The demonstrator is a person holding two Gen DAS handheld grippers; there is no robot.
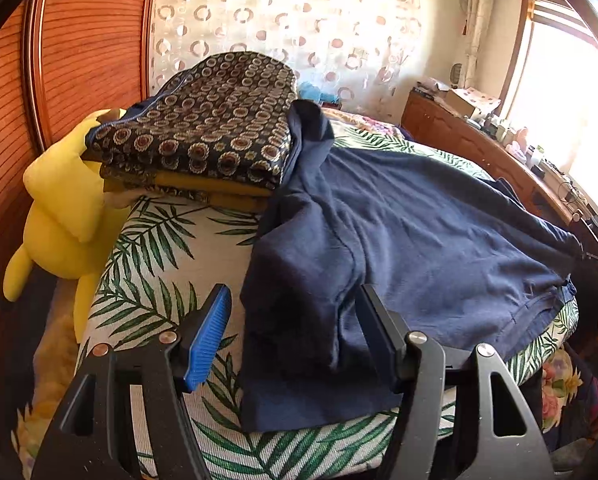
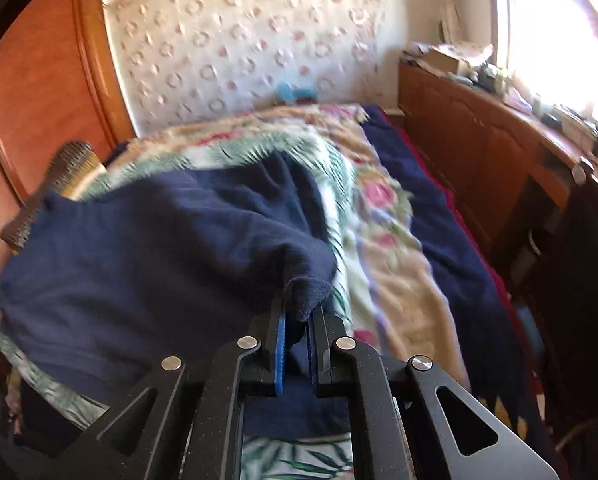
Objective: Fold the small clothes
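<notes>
A navy T-shirt (image 1: 419,232) lies spread on a leaf-print pad (image 1: 171,264), one sleeve hanging toward the near edge. My left gripper (image 1: 293,292) is open just above that sleeve; the cloth lies between its blue pad (image 1: 207,336) and the black finger (image 1: 379,328), unpinched. In the right wrist view the same shirt (image 2: 139,260) is bunched and lifted at one corner. My right gripper (image 2: 299,306) is shut on that corner, a fold of navy cloth sticking up between its pads. This view is blurred.
A stack of folded patterned clothes (image 1: 203,128) sits at the pad's far left, touching the shirt's collar end. A yellow plush toy (image 1: 63,208) leans beside it. A floral blanket (image 2: 387,232) covers the bed, with a wooden cabinet (image 2: 479,140) along the right.
</notes>
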